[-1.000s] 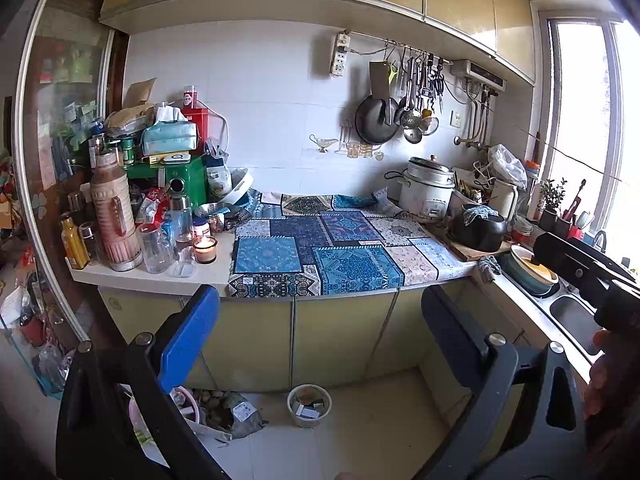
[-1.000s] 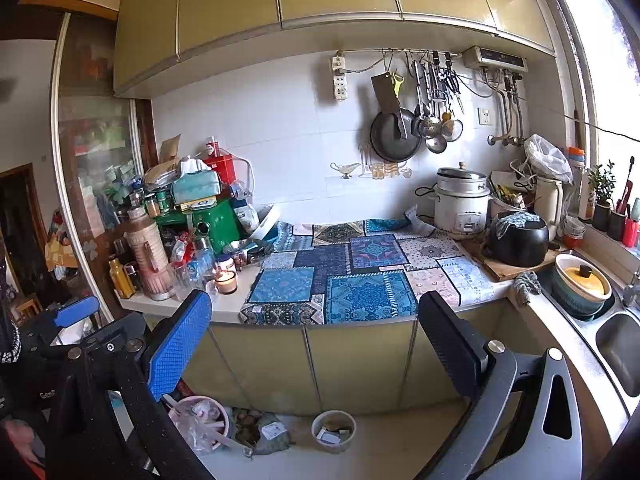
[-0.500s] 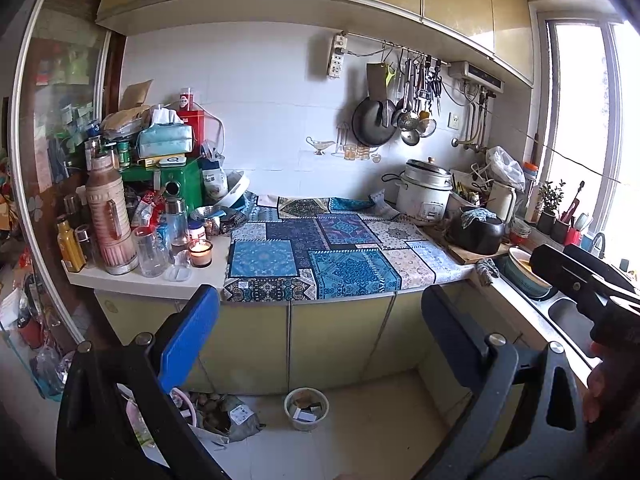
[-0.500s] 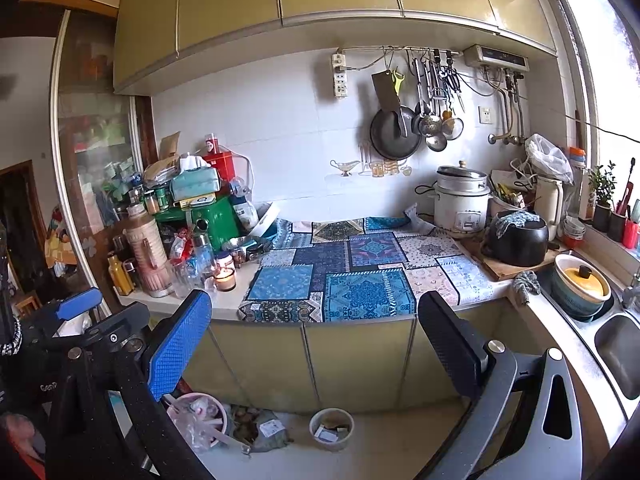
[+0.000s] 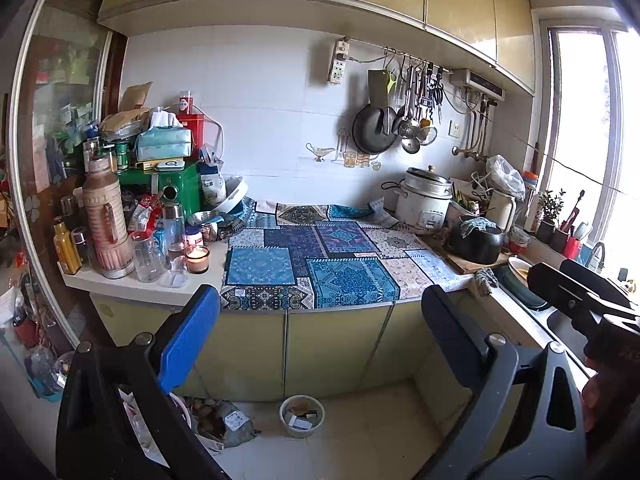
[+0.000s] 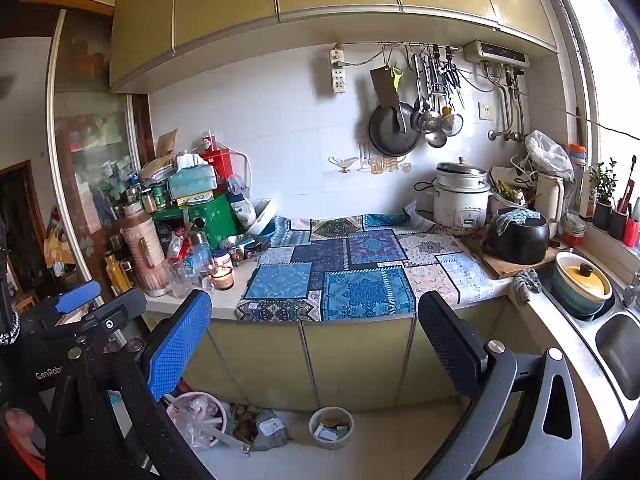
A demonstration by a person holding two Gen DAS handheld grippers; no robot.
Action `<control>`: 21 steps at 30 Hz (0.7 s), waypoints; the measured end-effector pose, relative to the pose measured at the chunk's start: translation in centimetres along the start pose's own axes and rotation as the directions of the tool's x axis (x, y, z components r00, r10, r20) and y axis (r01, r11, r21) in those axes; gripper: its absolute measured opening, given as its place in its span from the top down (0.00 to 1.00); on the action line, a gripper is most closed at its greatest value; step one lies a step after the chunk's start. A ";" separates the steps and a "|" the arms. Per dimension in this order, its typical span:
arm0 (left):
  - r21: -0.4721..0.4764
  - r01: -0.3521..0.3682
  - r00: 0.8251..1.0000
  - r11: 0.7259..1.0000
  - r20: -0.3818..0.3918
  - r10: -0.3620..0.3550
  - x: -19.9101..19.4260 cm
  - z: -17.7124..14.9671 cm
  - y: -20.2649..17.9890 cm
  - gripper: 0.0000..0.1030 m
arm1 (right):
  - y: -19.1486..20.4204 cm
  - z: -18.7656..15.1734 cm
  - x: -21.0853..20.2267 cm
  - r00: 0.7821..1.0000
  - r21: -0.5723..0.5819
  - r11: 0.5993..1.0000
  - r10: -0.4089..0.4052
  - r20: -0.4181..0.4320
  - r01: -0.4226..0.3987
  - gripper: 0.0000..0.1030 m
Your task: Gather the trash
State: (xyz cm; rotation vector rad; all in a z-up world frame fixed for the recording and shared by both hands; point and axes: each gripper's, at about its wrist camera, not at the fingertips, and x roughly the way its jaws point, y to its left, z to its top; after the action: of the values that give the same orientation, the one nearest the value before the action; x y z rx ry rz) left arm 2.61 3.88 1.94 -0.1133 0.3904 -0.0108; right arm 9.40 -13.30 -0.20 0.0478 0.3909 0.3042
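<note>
Left wrist view: the left hand-held gripper (image 5: 316,322) hangs with its jaws spread wide and nothing between them, well back from the tabletop (image 5: 160,286) with its blue patchwork cloth (image 5: 320,268). The likely trash lies on the tiled floor (image 5: 360,440) under the yellow cabinets: a small round grey bowl of paper scraps (image 5: 302,416) and, just to its left, a crumpled grey-green bag with a white label (image 5: 228,424). The bag looks light and soft, so it should be pinched at a bunched fold, not at the flat side; the scraps look thin and limp, so the bowl's stiff rim seems the surer hold

Right wrist view: the right hand-held gripper (image 6: 316,326) is likewise wide open and empty. The bowl (image 6: 331,427) and bag (image 6: 264,430) show lower down, beside a pink round bin lined with clear crinkled plastic (image 6: 200,416); that liner would probably slip and tear if pulled hard
</note>
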 end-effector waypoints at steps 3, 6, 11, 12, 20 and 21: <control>0.003 0.005 1.000 1.000 0.003 -0.005 0.1 0.1 0.0 0.02 | 0.0 0.1 0.0 1.000 0.001 1.000 0.001 0.000 -0.001 0.00; 0.010 0.012 1.000 1.000 0.001 -0.012 0.1 0.1 -0.1 0.02 | -0.1 0.1 0.2 1.000 0.004 1.000 0.002 -0.004 -0.002 0.00; 0.018 0.015 1.000 1.000 -0.003 -0.015 0.3 0.0 -0.3 0.02 | -0.2 0.2 0.3 1.000 0.006 1.000 -0.001 -0.009 0.001 0.00; 0.019 0.016 1.000 1.000 -0.006 -0.016 0.3 0.0 -0.3 0.02 | -0.1 0.2 0.4 1.000 0.008 1.000 -0.001 -0.011 0.001 0.00; 0.019 0.018 1.000 1.000 -0.011 -0.018 0.6 0.0 -0.5 0.02 | 0.2 0.0 0.8 1.000 0.019 1.000 -0.009 -0.021 0.009 0.00; 0.018 0.020 1.000 1.000 -0.013 -0.020 0.6 0.0 -0.4 0.02 | 0.4 0.0 0.9 1.000 0.021 1.000 -0.010 -0.022 0.011 0.00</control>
State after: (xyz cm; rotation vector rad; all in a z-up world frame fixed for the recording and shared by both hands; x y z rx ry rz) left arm 3.22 3.45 1.77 -0.0992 0.4024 -0.0344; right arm 10.04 -12.70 -0.50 0.0630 0.4161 0.2906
